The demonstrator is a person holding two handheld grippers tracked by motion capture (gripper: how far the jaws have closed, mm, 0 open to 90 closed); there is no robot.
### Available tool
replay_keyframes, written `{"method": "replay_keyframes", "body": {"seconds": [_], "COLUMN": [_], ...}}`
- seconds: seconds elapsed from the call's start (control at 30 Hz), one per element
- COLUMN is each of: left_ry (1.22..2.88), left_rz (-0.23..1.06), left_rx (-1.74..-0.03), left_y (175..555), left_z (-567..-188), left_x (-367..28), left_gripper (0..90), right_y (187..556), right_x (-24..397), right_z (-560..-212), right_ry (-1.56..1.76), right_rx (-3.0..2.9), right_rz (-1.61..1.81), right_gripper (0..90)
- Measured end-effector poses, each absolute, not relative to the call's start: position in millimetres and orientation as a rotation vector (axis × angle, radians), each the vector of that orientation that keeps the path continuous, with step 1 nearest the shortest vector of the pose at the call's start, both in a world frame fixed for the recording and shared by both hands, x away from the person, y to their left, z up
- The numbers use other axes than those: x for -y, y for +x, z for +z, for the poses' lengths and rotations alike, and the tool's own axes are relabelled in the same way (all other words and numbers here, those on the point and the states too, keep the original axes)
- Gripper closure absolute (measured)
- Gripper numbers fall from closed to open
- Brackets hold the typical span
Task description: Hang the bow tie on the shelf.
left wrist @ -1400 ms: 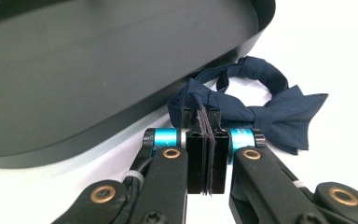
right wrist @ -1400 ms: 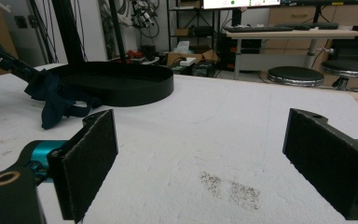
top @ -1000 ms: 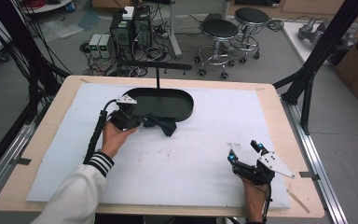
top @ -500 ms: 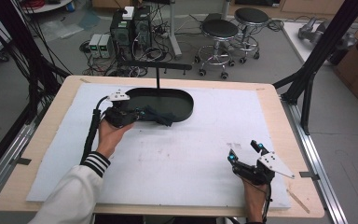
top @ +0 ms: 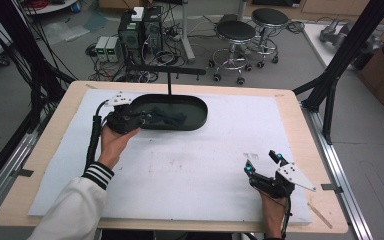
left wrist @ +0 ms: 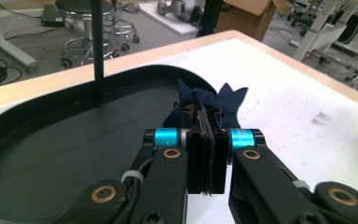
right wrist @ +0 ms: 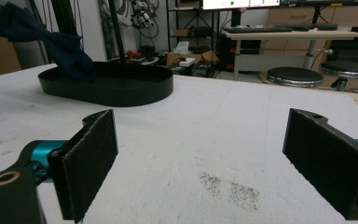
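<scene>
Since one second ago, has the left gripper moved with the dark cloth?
Yes. The left gripper, shut on the dark cloth, has moved away from the person, carrying it from the near rim over the black tray.

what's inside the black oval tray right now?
Over the black oval tray hangs a dark blue cloth, pinched in the left gripper, plus a thin upright black post. The floor under the cloth is hidden.
</scene>
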State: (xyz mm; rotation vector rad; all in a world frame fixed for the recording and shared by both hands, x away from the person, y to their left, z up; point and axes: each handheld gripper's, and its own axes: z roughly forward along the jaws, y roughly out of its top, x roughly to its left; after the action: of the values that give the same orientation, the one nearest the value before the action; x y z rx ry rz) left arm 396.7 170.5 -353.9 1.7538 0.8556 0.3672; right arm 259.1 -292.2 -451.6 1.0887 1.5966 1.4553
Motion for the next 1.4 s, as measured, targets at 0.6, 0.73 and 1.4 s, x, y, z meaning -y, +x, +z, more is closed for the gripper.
{"method": "replay_keyframes", "body": {"seconds": [0.6,0.73,1.4], "left_ry": [1.669,1.644,1.586], "left_rz": [0.476,0.477,0.529], "left_rx": [-0.816,-0.822,-0.827], "left_y": [400,404,409], "left_z": [-321,-315,-292], "left_x": [-177,-179,-185], "left_gripper": [88.9,88.9,88.9], "right_y": [259,259,259], "right_x": [292,292,293], "right_z": [-452,-452,-452], "right_ry": [1.092,1.088,1.089], "right_rx": [-1.597,-1.596,-1.595], "right_rz": [1.455,1.454,1.455], "right_gripper": [9.1,9.2,9.2]}}
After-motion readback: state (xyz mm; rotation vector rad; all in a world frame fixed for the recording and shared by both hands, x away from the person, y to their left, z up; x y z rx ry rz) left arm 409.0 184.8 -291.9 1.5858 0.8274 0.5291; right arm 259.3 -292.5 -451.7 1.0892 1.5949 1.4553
